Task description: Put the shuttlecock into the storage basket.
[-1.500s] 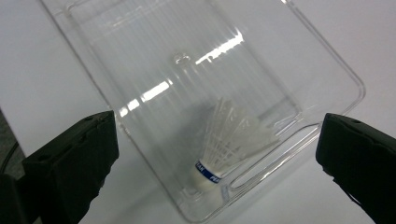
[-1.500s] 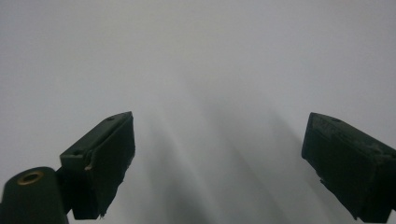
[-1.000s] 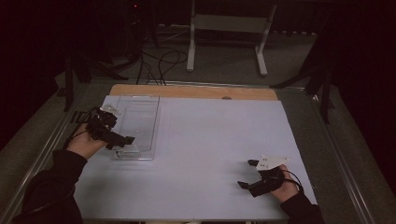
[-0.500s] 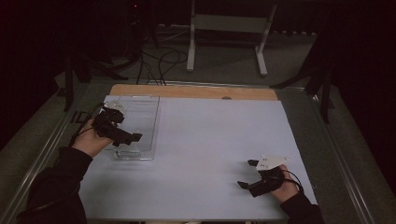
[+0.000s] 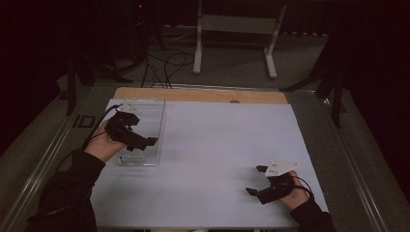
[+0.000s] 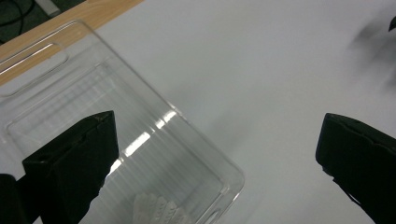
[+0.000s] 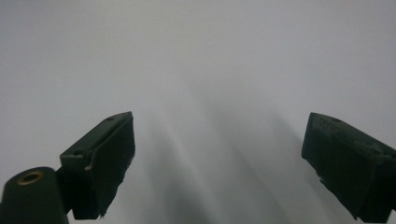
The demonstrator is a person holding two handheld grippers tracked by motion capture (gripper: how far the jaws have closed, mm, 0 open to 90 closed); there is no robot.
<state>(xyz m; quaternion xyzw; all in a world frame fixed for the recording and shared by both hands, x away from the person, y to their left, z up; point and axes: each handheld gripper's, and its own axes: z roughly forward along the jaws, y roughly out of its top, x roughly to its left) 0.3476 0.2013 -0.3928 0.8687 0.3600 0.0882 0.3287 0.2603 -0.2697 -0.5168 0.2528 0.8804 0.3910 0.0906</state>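
A clear plastic tray (image 5: pixel 147 116) lies on the white table sheet (image 5: pixel 217 145) at the left. My left gripper (image 5: pixel 145 144) hovers over the tray's near end, open, with nothing between its jaws. In the left gripper view (image 6: pixel 215 158) the tray (image 6: pixel 93 93) runs under the left jaw, and a small white ribbed object (image 6: pixel 156 210) lies at its near end. My right gripper (image 5: pixel 256 180) rests low at the front right of the sheet, open and holding nothing. The right gripper view (image 7: pixel 217 158) looks along its wide jaws at bare white sheet (image 7: pixel 201 60).
A wooden strip (image 5: pixel 203 95) borders the far edge of the sheet. Beyond it stand a metal frame (image 5: pixel 237 34) and loose cables (image 5: pixel 164 63) on the dark floor. Metal rails (image 5: pixel 48 150) run along the table's sides.
My left gripper has moved right and slightly forward, over the near end of the clear tray. The right gripper has stayed put.
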